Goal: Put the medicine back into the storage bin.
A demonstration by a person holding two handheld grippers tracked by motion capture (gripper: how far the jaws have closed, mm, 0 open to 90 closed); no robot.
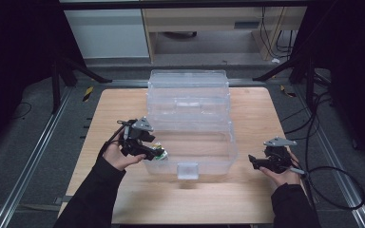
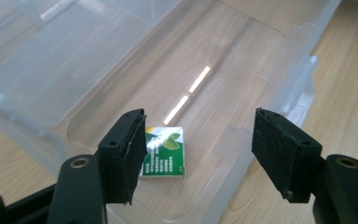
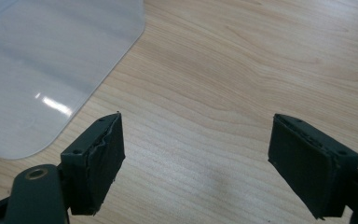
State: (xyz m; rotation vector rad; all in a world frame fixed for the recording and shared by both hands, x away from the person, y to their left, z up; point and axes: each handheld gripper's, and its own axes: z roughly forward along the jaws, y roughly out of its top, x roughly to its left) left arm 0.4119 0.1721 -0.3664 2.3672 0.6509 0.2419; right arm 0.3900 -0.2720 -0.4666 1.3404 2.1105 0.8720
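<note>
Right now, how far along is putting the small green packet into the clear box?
Done: the clear box stands open on the table, and the green packet lies flat on its floor. In hand: nothing; the left gripper hovers open over the packet, and the right gripper is open above bare wood beside the box. Probably left: withdrawing and closing the lid.

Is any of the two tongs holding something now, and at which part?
Nothing is held. Left tongs stand open above the green packet in the clear box; right tongs are open.

Open tool (image 2: 198, 149) over green packet (image 2: 164, 152) in clear bin (image 2: 51, 70)
</note>
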